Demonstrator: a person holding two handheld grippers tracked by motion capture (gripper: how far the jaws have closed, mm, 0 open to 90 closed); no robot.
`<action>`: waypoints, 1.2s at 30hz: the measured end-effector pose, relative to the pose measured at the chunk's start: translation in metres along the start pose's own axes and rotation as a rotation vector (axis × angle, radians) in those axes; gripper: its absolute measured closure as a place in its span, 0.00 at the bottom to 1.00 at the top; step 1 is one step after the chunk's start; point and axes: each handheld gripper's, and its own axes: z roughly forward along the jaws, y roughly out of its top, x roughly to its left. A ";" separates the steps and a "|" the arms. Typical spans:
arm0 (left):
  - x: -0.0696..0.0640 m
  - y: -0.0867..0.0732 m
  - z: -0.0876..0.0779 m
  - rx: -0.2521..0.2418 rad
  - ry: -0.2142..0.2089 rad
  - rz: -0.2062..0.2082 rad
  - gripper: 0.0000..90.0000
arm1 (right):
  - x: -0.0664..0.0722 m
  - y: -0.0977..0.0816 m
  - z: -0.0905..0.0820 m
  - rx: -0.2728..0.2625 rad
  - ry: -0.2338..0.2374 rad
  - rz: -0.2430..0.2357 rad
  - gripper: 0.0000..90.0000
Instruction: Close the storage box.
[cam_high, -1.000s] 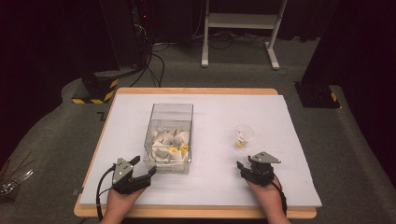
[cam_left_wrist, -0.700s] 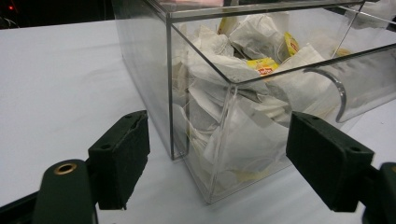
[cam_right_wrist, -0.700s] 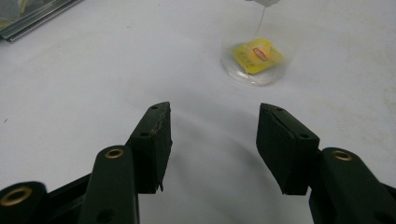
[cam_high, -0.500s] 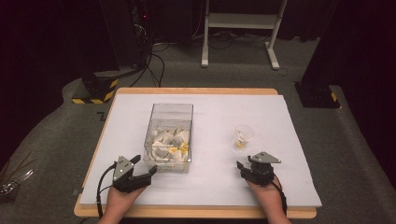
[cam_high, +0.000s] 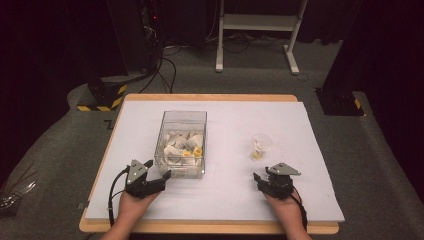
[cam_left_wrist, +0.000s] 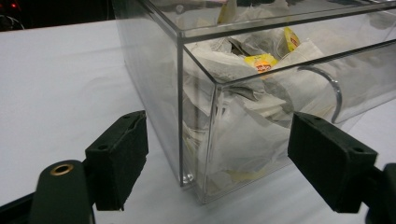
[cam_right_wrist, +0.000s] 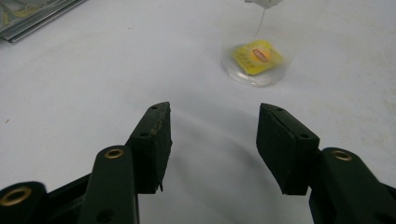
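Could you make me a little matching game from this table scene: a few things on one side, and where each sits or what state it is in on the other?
Things:
1. clear plastic box of tea bags
2. small clear plastic cup
3. left gripper
4. right gripper

Places or states:
A. stands right of the box, a yellow tag in its base
B. jaws open and empty, pointing towards the cup
C. sits left of the middle of the white table top
D. jaws open at the box's near corner

Pairs: 1-C, 2-A, 3-D, 4-B
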 end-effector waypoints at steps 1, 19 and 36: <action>0.001 0.001 0.001 0.000 0.002 -0.002 0.23 | 0.000 0.000 0.000 -0.001 0.001 -0.002 0.50; 0.010 0.007 0.024 -0.013 0.051 -0.037 0.23 | 0.000 0.000 0.000 -0.005 0.001 -0.013 0.50; 0.013 0.005 0.035 -0.020 0.060 -0.061 0.24 | 0.001 0.000 0.000 -0.002 -0.002 -0.015 0.50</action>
